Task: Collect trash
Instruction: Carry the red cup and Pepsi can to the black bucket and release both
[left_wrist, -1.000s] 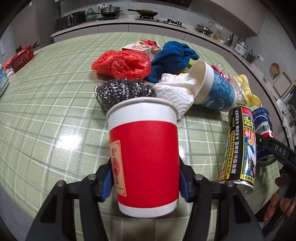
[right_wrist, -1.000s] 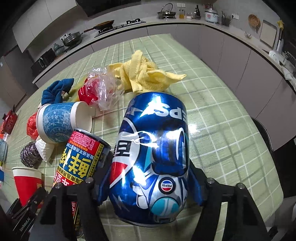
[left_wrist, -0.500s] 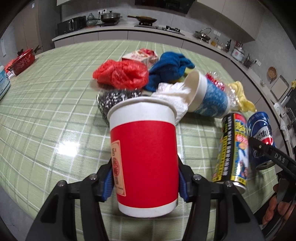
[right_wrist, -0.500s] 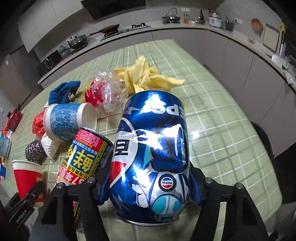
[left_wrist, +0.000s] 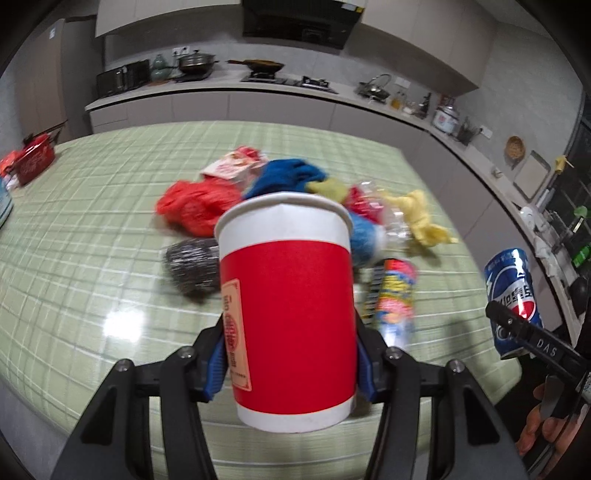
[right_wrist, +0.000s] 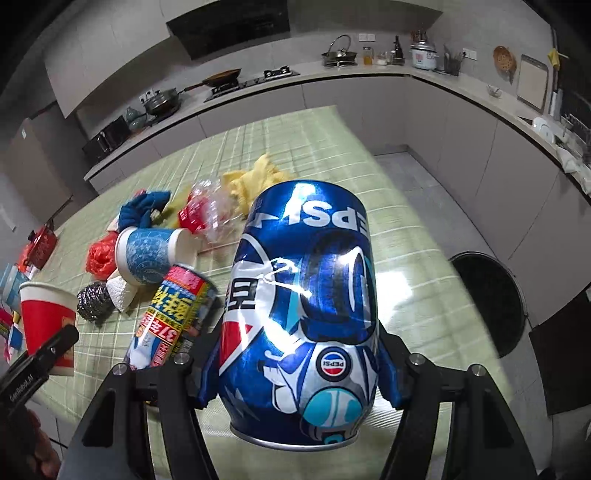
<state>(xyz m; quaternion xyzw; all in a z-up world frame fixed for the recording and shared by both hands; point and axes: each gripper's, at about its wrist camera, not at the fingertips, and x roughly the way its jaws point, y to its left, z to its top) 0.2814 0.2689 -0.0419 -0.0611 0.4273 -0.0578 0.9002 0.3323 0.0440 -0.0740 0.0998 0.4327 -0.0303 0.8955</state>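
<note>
My left gripper (left_wrist: 290, 365) is shut on a red paper cup (left_wrist: 286, 310) and holds it upright above the green checked table (left_wrist: 81, 236). My right gripper (right_wrist: 299, 373) is shut on a blue Pepsi can (right_wrist: 303, 317), upside down and lifted off the table; the can also shows in the left wrist view (left_wrist: 511, 301). The red cup also shows in the right wrist view (right_wrist: 46, 326). On the table lie a tall printed can (right_wrist: 173, 317), a tipped blue paper cup (right_wrist: 151, 254), a steel scourer (left_wrist: 192, 264) and a red plastic bag (left_wrist: 195, 208).
A blue cloth (left_wrist: 288, 177), a yellow cloth (left_wrist: 421, 218), crinkled clear wrap (right_wrist: 210, 210) and a snack packet (left_wrist: 232, 166) lie further back. A round black bin (right_wrist: 487, 299) stands on the floor right of the table. A red pot (left_wrist: 35, 160) sits at the far left.
Both grippers have risen and pulled back, lifting the red cup and the Pepsi can off the table. The trash pile now looks farther away and lower.
</note>
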